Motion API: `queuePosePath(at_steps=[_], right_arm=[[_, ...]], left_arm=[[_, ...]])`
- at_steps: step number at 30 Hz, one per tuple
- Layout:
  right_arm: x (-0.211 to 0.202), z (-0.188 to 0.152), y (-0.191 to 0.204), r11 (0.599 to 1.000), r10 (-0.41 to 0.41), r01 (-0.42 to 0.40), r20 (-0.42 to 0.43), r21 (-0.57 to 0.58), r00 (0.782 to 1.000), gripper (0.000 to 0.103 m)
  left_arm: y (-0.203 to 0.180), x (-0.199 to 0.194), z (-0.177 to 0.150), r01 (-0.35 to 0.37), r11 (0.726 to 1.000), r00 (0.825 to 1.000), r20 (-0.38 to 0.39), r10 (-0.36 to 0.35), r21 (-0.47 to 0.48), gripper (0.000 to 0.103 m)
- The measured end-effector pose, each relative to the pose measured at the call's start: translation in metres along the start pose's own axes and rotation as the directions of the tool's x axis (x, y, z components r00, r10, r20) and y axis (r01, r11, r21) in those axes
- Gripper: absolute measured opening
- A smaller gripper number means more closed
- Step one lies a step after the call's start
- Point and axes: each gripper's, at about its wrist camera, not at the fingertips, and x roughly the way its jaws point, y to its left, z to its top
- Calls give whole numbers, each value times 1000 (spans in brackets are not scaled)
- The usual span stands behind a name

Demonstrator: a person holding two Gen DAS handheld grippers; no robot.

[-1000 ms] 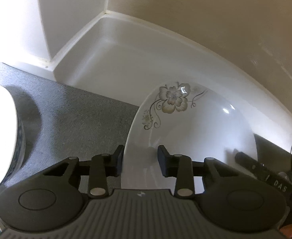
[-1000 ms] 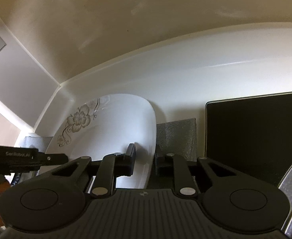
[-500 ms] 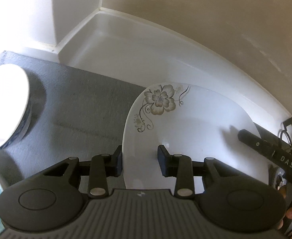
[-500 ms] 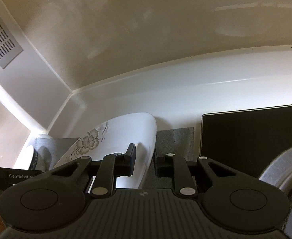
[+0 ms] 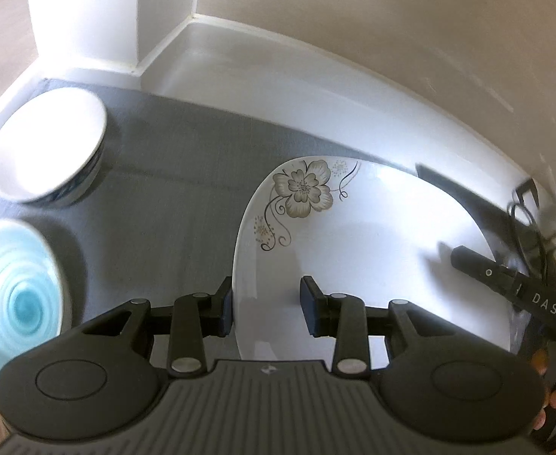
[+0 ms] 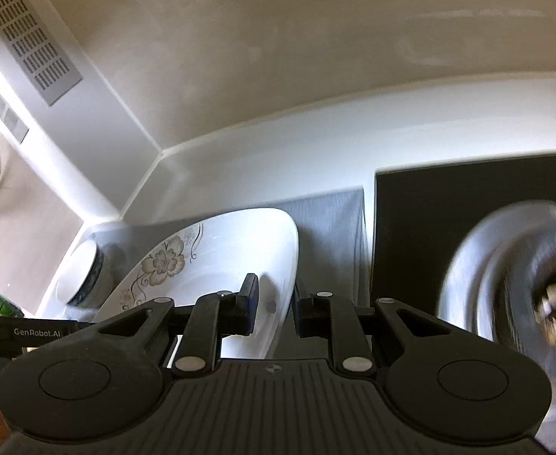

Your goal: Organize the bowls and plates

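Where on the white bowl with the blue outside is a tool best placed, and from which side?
Probably the rim of the white bowl, pinched inside and outside, coming down from above on the side toward the middle of the grey mat. It sits upright, mouth open; the turquoise bowl crowds its near side.

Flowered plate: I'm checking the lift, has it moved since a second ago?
Yes. The flowered plate has come away from the white back ledge, toward the camera.
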Motion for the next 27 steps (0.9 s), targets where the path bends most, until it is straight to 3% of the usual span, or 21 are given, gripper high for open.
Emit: queuePosePath(at_steps=[12, 27], right_arm=[[-49, -63, -2, 997, -39, 39, -8, 60, 999, 20], [-46, -93, -18, 997, -67, 67, -23, 39, 998, 21]], left_arm=[[1, 3, -7, 16, 995, 999, -39, -13, 97, 40], [-21, -6, -52, -31, 983, 999, -16, 35, 183, 41]])
